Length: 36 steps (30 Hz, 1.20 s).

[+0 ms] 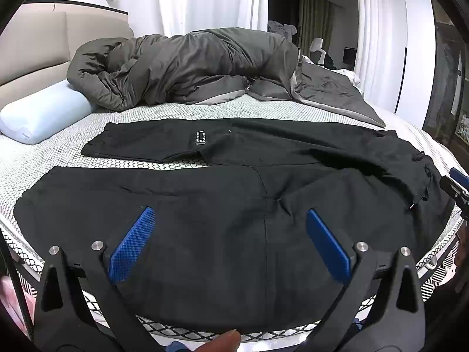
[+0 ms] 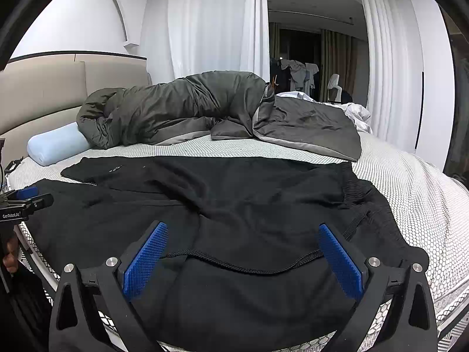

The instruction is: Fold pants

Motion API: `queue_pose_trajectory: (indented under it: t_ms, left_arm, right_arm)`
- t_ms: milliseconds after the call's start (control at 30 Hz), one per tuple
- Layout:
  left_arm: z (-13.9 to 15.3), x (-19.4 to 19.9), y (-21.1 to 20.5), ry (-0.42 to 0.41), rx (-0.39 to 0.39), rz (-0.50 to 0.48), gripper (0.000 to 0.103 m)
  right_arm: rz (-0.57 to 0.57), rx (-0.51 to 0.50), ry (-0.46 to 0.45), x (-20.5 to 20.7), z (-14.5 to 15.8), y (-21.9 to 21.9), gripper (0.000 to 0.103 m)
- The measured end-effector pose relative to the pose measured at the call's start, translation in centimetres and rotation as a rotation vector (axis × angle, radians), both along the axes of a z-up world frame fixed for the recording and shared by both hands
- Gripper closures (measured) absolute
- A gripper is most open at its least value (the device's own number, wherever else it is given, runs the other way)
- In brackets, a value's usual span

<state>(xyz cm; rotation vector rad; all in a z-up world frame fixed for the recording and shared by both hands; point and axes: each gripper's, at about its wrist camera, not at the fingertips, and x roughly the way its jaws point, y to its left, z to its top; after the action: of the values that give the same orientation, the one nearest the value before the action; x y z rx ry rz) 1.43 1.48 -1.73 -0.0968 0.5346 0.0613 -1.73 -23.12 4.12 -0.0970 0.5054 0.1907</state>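
Black pants (image 1: 222,193) lie spread flat across the near part of the bed, both legs running to the left, the waistband with its black drawstring (image 2: 246,267) at the right. My left gripper (image 1: 230,223) is open and empty, hovering over the near leg. My right gripper (image 2: 243,234) is open and empty over the waistband end, its blue pads either side of the drawstring. The right gripper shows at the right edge of the left wrist view (image 1: 455,184); the left one shows at the left edge of the right wrist view (image 2: 26,198).
A grey duvet (image 1: 181,67) is bunched along the far side of the white honeycomb mattress (image 1: 73,146). A light blue bolster pillow (image 1: 44,114) lies at the far left by the beige headboard (image 1: 32,50). White curtains hang behind. The mattress edge (image 1: 181,330) is close below the grippers.
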Motion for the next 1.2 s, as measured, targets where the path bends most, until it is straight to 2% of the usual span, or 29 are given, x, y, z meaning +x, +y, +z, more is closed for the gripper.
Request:
queue_pose_trajectory:
  t_ms: [400,700,1000,1100,1200]
  left_arm:
    - [-0.1,-0.2,0.4,0.007,-0.003,0.010,0.001]
    - [0.2,-1.0,2.4,0.009,-0.047,0.057,0.001]
    - [0.6,-1.7,8.3,0.049,-0.169,0.242,0.001]
    - [0.6,-2.5,11.6,0.063,-0.204,0.309,0.001]
    - [0.4,-3.6,16.2,0.072,-0.298,0.384,0.001]
  right_arm:
    - [0.002,-0.006,0.006,0.1,-0.1,0.1,0.000]
    - [-0.021,0.006,0.026,0.4,-0.4,-0.3,0.000]
    - [-0.122,0.023,0.078,1.6,-0.8,-3.1,0.000]
    - [-0.173,0.002,0.090,2.3,-0.5,-5.0,0.000]
    - [-0.193,0.005,0.098,3.1,0.0,-6.7,0.000]
